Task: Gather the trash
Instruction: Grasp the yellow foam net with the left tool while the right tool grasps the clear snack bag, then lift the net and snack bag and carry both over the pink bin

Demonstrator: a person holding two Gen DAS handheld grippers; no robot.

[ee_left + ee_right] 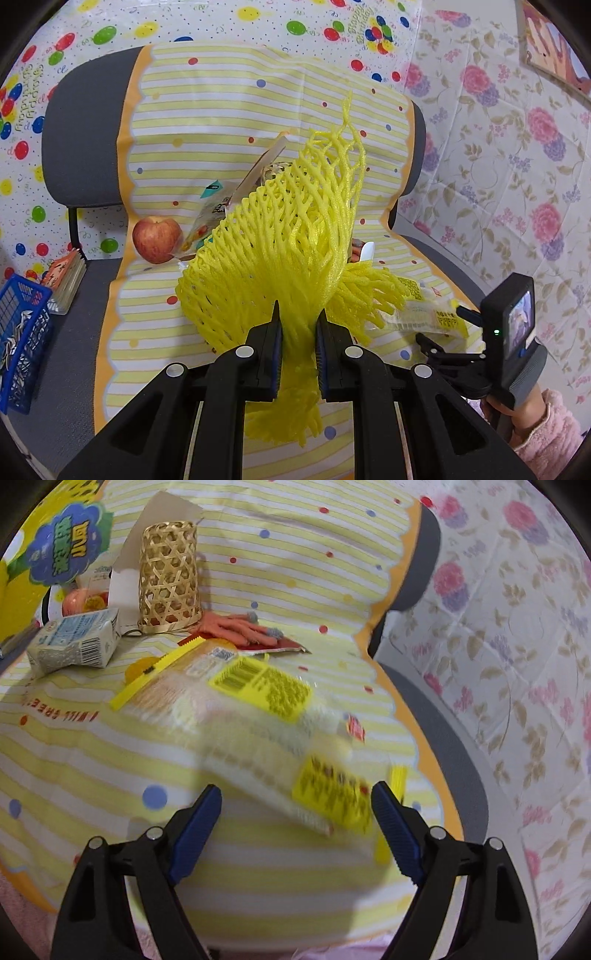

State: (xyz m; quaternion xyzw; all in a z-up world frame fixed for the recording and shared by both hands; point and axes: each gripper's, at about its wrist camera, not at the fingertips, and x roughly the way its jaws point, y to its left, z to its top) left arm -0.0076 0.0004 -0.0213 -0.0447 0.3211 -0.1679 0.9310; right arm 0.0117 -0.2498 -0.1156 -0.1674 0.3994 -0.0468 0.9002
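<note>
Left gripper (pixel 298 325) clenched on a yellow foam net (pixel 280 236), pinched at the net's narrow middle. Net fanned out wide above the pads, with a frayed tail hanging below them. All of this over a striped cloth (pixel 207 110) spread on a grey chair (pixel 81 122).

Landmark: the net. Left of the net, a red apple (pixel 157 240) on the cloth. Between apple and net, a shiny snack bag (pixel 207 218), partly hidden behind the net. Far left of the net, a small book (pixel 66 280) and a blue basket (pixel 22 332) at the chair's edge. Right of the net, just beside it, a clear wrapper (pixel 424 310) with yellow labels, lying flat on the cloth. Past the wrapper, the right gripper (pixel 439 325), held by a hand (pixel 502 410) in a pink sleeve (pixel 550 432).

Right gripper (pixel 295 805) released, blue pads wide apart. Near end of the wrapper (pixel 258 701) lying between the pads, blurry, not squeezed. Can't tell if a pad touches it.

Behind the wrapper, seen from the right wrist: a woven cup (pixel 170 576) standing up, a squashed milk carton (pixel 74 646) to its left, and something orange and soft (pixel 240 629) to its right, on a red packet (pixel 280 648). Big yellow bag (pixel 55 550) at the far left corner.
</note>
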